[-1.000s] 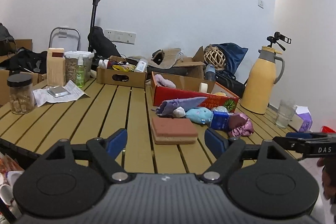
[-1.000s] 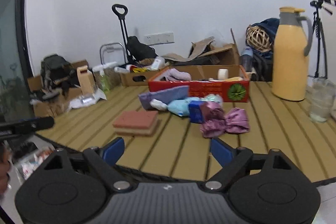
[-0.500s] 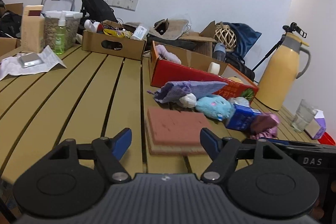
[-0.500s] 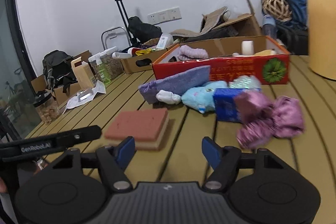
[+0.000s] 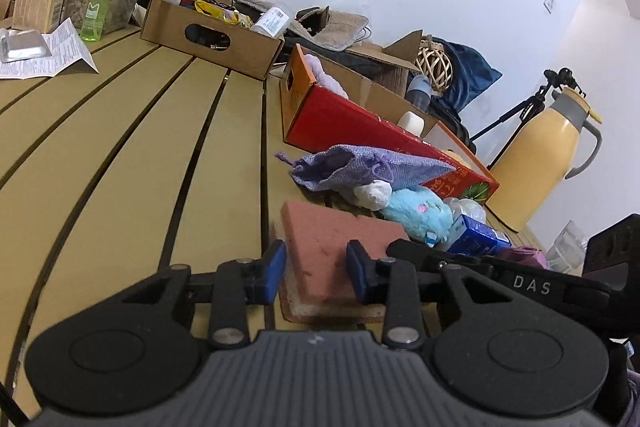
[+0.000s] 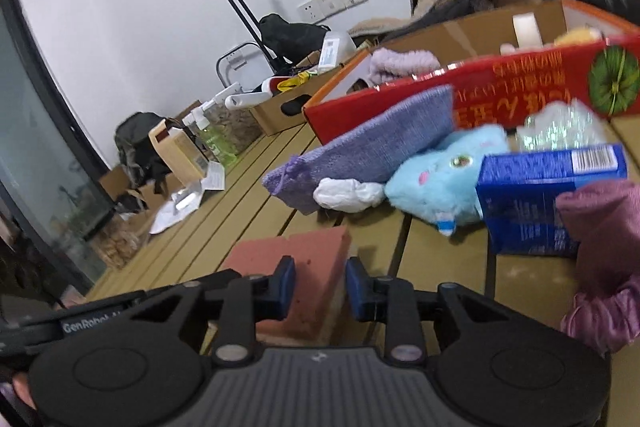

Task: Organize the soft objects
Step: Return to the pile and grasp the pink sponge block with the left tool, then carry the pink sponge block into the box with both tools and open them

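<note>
- Left hand-held gripper (image 5: 316, 273): blue pads sit on either side of the sponge (image 5: 332, 259), at its near left corner. Pads appear to touch the sponge's sides; whether they are squeezing yet I cannot tell.
- Right hand-held gripper (image 6: 320, 287): pads straddle the same sponge (image 6: 296, 267) at its near right part. Same doubt about clamping; the right view is blurred.
- Sponge lies flat on the slatted counter (image 5: 120, 167), pink layer up, pale layer beneath.
- Step in hand, as I judge it: two-handed grasp of the sponge, first of the soft items to sort.
- Just beyond the sponge: white wad (image 5: 374, 193), blue plush (image 5: 416, 213), blue carton (image 6: 548, 195), pink cloth (image 6: 604, 255), bunched together. Purple pouch (image 5: 360, 171) leans on the red box (image 5: 360, 125).
- Red box stands open-topped behind the pile and already holds a lilac cloth (image 6: 400, 65); likely destination.
- Next move calls for: firm, even closure on both sides, a level lift, then carrying over the pile without dragging the plush or pouch.
</note>
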`<action>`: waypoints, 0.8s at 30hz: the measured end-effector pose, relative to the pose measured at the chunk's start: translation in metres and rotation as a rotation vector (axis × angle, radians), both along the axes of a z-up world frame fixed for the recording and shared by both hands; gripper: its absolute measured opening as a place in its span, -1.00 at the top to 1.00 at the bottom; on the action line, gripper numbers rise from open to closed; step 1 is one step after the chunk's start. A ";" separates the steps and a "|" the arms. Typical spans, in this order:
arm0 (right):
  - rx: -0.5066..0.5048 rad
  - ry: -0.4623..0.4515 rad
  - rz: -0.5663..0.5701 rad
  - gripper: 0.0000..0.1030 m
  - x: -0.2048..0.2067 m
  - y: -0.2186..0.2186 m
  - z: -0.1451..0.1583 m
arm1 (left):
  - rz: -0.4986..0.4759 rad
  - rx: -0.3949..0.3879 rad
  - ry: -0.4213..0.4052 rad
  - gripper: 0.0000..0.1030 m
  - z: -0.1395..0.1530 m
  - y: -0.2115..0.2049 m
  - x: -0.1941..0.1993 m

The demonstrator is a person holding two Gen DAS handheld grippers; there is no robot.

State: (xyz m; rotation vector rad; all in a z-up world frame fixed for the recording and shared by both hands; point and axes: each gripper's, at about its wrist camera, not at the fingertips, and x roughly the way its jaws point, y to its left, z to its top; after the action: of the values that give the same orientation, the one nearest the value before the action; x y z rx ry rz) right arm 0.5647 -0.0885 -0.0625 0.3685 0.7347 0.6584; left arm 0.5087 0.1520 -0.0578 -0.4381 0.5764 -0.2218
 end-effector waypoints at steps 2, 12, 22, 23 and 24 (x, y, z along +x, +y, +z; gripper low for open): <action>0.012 0.005 0.005 0.47 0.000 -0.002 -0.001 | 0.006 0.001 -0.008 0.34 0.000 -0.002 -0.001; 0.052 -0.072 0.008 0.50 -0.029 -0.019 0.026 | 0.015 0.042 -0.096 0.36 0.041 -0.022 -0.028; 0.036 -0.186 -0.080 0.51 0.030 -0.065 0.120 | -0.108 0.015 -0.156 0.36 0.129 -0.059 0.073; 0.013 -0.198 -0.091 0.51 0.048 -0.068 0.130 | -0.121 0.019 -0.152 0.36 0.136 -0.063 0.093; -0.006 -0.203 -0.097 0.51 0.069 -0.070 0.137 | -0.127 0.018 -0.141 0.36 0.142 -0.067 0.114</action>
State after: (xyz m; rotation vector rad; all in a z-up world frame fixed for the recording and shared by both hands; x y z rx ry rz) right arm 0.6333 -0.1585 0.0742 0.3246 0.5223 0.5917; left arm 0.6226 0.0849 0.0846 -0.3659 0.4675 -0.3656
